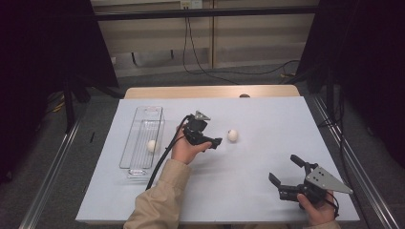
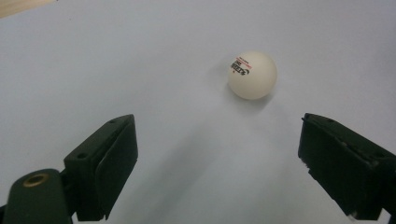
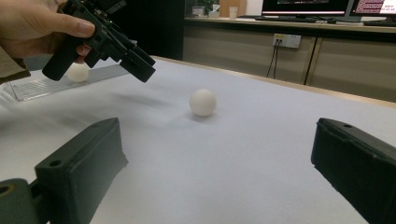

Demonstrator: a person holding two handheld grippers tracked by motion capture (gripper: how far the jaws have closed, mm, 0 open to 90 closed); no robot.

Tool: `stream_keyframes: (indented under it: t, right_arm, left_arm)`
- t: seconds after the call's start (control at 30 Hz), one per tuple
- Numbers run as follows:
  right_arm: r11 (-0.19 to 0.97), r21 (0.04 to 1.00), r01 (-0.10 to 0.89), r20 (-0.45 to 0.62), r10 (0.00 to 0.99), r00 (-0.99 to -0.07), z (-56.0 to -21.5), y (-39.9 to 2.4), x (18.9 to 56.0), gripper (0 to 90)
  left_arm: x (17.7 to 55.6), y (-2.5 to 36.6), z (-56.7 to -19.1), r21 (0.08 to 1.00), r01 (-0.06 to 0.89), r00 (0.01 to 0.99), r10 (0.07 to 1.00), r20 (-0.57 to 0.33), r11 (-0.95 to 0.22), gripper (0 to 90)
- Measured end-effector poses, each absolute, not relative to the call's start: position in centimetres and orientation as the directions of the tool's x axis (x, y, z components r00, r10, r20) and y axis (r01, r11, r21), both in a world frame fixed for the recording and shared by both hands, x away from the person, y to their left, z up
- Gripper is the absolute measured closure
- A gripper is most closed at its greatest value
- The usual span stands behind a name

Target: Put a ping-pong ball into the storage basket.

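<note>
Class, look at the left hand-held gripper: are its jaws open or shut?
Open. The left hand-held gripper shows its two jaws standing wide apart with nothing between them; the white ball lies ahead on the table, untouched.

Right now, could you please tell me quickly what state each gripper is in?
Left gripper: open, empty, aimed at the loose ping-pong ball.
Right gripper: open, empty, apart from the ball.

Two white balls: one (image 1: pixel 232 135) lies loose on the sheet, the other (image 1: pixel 152 146) sits in the tray. One clear tray (image 1: pixel 143 119). One white sheet (image 1: pixel 248 191) covers the one table (image 1: pixel 143 92). Two grippers: left (image 1: pixel 217 142) and right (image 1: pixel 285 171).
</note>
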State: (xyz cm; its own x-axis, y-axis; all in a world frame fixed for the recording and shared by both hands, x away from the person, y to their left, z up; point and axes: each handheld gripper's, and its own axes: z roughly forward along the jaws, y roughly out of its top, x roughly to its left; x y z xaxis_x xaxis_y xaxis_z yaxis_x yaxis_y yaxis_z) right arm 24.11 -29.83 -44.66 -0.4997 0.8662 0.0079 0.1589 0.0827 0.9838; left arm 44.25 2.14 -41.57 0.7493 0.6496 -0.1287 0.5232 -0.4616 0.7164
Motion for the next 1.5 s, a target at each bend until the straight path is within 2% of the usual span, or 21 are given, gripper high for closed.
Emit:
stream_keyframes:
  t: [1.5]
  right_arm:
    - [0.081,0.984,0.160,0.010,0.866,-0.499,-44.7,-29.9,24.1,1.8]
  left_arm:
    - [44.9,-0.5,-43.0,0.719,0.509,0.762,0.637,-0.121,-0.472,12.0]
